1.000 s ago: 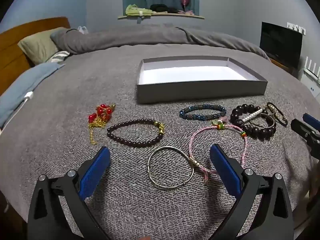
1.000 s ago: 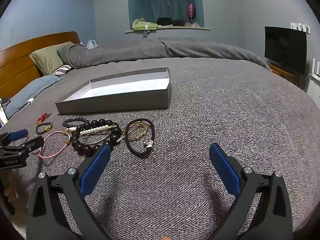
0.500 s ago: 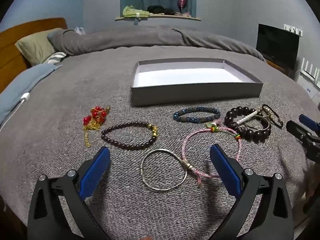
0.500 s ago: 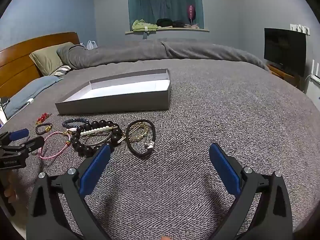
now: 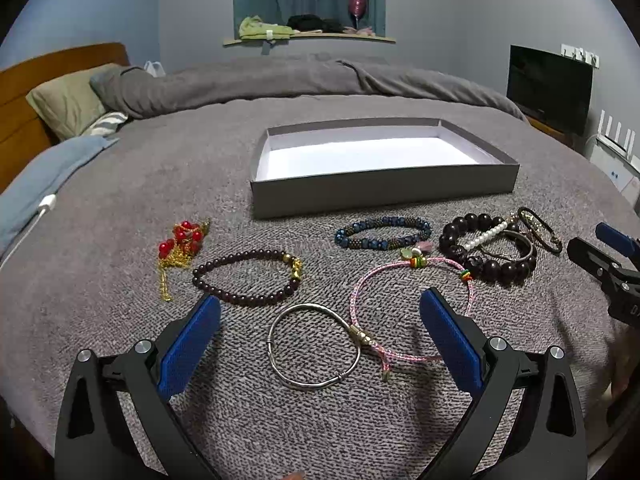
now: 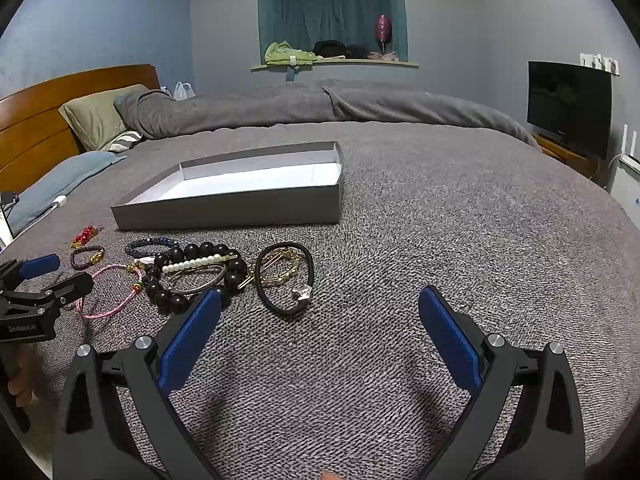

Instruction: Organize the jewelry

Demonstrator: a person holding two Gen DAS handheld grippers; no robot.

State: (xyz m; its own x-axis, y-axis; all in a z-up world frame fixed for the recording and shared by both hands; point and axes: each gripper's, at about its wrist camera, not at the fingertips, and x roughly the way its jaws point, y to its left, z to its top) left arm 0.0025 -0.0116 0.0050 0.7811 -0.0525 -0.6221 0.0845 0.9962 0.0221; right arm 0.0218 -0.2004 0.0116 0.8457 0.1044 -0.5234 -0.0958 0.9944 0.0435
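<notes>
Jewelry lies on a grey bedspread in front of an empty grey box (image 5: pixel 384 192) with a white inside. My left gripper (image 5: pixel 320 336) is open, hovering over a silver bangle (image 5: pixel 314 346) and a pink cord bracelet (image 5: pixel 408 312). Beyond lie a dark bead bracelet (image 5: pixel 246 278), a red-and-gold piece (image 5: pixel 180 248), a blue bead bracelet (image 5: pixel 384 233) and a big black bead bracelet (image 5: pixel 486 254) with a white pearl strand. My right gripper (image 6: pixel 320 328) is open over bare bedspread, just right of the black bead bracelet (image 6: pixel 188 276) and a black cord bracelet (image 6: pixel 286 278).
Pillows (image 5: pixel 68 100) and a wooden headboard (image 6: pixel 52 120) stand at the left. A rolled grey duvet (image 5: pixel 304 80) runs across the back. A TV (image 6: pixel 568 108) stands at the right. The bedspread right of the box (image 6: pixel 248 200) is bare.
The left gripper has drawn back and shifted slightly, so the jewelry and box sit a little lower and further left in its view. The right gripper has barely moved.
</notes>
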